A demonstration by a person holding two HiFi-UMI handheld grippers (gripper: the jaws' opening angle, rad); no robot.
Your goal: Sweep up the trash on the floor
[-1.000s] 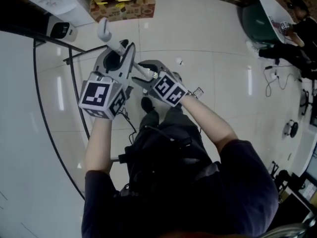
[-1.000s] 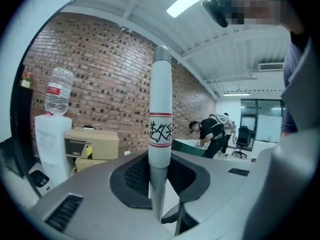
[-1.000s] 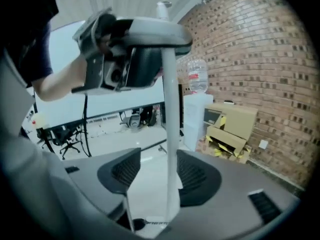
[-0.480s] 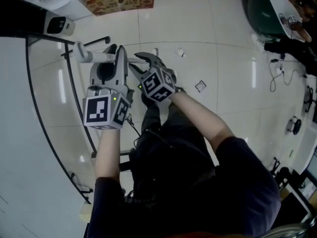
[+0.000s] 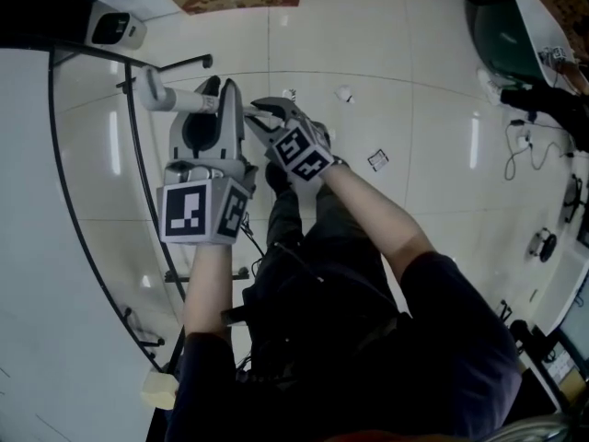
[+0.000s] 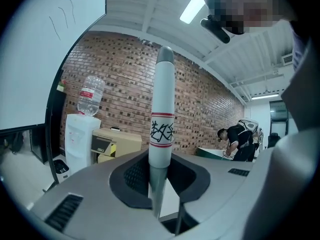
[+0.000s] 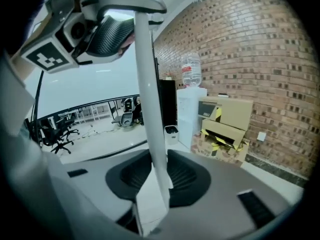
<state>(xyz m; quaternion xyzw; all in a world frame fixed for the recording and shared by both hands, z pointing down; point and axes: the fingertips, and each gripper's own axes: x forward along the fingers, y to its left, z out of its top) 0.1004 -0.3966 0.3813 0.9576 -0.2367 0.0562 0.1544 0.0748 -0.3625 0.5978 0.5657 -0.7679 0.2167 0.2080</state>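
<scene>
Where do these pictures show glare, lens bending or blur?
Head view: streaks of glare on the floor. Left gripper view: the ceiling lamp blows out; the handle is sharp. Right gripper view: dark corners, and the brick wall curves.

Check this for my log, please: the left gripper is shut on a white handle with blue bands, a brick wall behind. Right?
Only the colour is wrong: the left gripper view shows red bands. The left gripper is shut on the white handle, a brick wall behind.
</scene>
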